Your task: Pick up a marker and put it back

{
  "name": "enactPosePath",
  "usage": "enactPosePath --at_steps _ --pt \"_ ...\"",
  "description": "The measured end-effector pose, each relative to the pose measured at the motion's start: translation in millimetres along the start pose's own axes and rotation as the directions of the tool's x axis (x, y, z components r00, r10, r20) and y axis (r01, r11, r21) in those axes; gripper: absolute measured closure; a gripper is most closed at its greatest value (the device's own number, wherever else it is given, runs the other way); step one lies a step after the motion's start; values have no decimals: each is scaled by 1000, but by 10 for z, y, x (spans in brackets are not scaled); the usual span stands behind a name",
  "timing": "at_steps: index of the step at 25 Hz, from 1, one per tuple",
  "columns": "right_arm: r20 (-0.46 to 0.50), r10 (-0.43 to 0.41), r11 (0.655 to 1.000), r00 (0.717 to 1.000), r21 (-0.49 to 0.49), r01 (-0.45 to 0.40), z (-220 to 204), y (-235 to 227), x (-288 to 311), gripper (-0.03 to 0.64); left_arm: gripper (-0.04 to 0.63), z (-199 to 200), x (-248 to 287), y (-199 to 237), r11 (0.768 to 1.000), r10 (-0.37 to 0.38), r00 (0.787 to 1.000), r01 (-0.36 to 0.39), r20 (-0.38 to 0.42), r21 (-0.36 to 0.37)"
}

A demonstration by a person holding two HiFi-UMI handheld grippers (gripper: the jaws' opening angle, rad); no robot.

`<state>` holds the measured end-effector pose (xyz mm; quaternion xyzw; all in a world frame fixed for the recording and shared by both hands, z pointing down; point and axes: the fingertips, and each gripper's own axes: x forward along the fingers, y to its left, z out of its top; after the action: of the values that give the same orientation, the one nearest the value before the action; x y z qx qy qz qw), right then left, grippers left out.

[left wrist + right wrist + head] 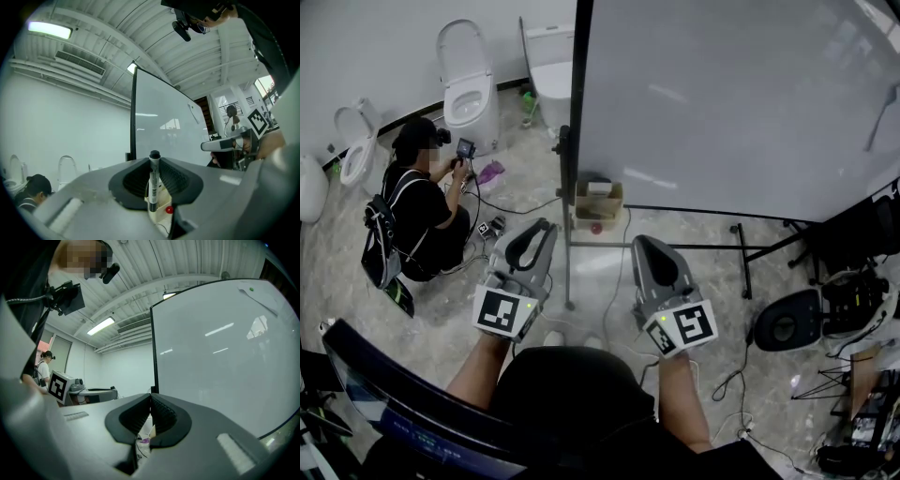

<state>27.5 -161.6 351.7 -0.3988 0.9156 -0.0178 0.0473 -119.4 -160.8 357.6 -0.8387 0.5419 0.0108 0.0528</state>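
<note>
While left hand-held gripper [153, 162] clamps it, marker [153, 183] upright | white barrel, black cap | right hand-held gripper [151, 397] closed

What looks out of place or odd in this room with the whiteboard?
Several toilets stand on the open floor beside the whiteboard, an odd place for them, and cables trail loose over the floor. The marker stands upright in the left gripper, not askew.
</note>
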Motion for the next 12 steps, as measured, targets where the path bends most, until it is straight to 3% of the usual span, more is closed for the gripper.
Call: enactPosePath --at_steps 12 --pt "1 -2 1000 1000 2 2 -20 4 -21 607 522 -9 6 -22 1000 -5 1000 5 3 -1"
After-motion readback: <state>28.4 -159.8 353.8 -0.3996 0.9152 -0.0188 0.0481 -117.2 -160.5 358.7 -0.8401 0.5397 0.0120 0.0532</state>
